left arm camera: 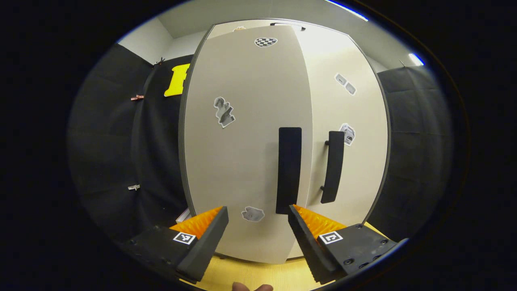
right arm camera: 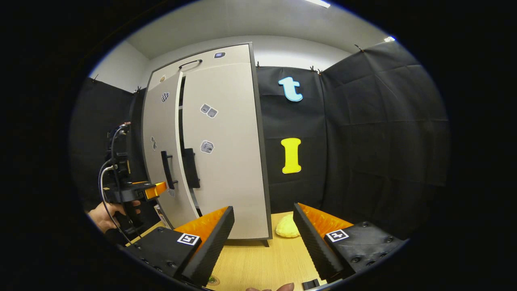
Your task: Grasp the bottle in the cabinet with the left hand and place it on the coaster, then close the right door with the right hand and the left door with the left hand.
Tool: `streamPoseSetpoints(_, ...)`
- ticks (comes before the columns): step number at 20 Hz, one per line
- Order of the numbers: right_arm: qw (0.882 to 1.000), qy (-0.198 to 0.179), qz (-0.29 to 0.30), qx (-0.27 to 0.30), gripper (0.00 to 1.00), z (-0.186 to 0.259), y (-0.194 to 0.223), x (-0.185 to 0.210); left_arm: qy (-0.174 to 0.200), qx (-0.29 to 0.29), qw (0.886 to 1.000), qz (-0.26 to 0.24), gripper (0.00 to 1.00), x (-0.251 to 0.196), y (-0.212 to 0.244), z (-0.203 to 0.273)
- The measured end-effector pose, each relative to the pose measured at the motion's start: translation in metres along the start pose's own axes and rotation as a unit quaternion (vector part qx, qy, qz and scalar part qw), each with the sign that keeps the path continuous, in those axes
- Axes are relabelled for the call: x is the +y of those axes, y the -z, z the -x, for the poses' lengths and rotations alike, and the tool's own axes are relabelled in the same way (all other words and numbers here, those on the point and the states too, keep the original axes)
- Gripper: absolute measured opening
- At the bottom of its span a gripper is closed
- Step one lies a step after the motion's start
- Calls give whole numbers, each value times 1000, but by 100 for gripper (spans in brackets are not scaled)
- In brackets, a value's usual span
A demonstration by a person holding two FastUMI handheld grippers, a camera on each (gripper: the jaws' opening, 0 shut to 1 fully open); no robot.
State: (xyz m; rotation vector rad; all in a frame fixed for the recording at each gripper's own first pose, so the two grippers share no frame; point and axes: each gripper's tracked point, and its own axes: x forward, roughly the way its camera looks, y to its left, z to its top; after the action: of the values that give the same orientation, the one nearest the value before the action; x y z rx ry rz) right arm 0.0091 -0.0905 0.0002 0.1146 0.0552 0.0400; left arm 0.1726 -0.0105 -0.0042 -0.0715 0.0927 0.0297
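Note:
The grey cabinet (right arm camera: 226, 161) stands on the wooden table (right arm camera: 258, 258). Its right door (right arm camera: 224, 133) lies shut and its left door (right arm camera: 161, 133) stands a little ajar, with a dark gap between them. In the left gripper view the left door (left arm camera: 242, 153) is close in front, its black handle (left arm camera: 289, 169) just above the right finger. My left gripper (left arm camera: 258, 214) is open and holds nothing. A hand holds the left gripper (right arm camera: 159, 190) by the left door's handle (right arm camera: 165, 169). My right gripper (right arm camera: 263, 210) is open and sits back from the cabinet, over the table.
A pale yellow lumpy thing (right arm camera: 287, 226) lies on the table at the cabinet's right foot. A small round thing with a green centre (right arm camera: 212, 279) shows at the bottom edge; I cannot tell what it is. Black cloth walls close in behind and to both sides.

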Motion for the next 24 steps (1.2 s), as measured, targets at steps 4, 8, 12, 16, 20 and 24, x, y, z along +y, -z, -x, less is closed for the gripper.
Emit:
streamPoseSetpoints(4, 1000, -9, 1, -11, 97, 3, -6, 16, 4, -14, 1000, -22, 95, 7, -11, 38)
streamPoseSetpoints(8, 1000, -17, -5, -18, 97, 2, -12, 31, 13, -27, 999, -24, 95, 11, -22, 75)
streamPoseSetpoints(12, 999, -23, -4, -28, 97, 0, -18, 47, 19, -34, 999, -20, 97, 14, -31, 105)
streamPoseSetpoints(16, 999, -24, 2, -36, 97, -2, -24, 62, 26, -33, 999, -19, 95, 16, -26, 124)
streamPoseSetpoints(20, 999, -30, 14, -37, 97, -5, -24, 79, 29, -30, 999, -24, 95, 17, -14, 136)
streamPoseSetpoints(24, 998, -35, 23, -43, 97, -4, -22, 95, 29, -26, 999, -21, 95, 16, -9, 144)
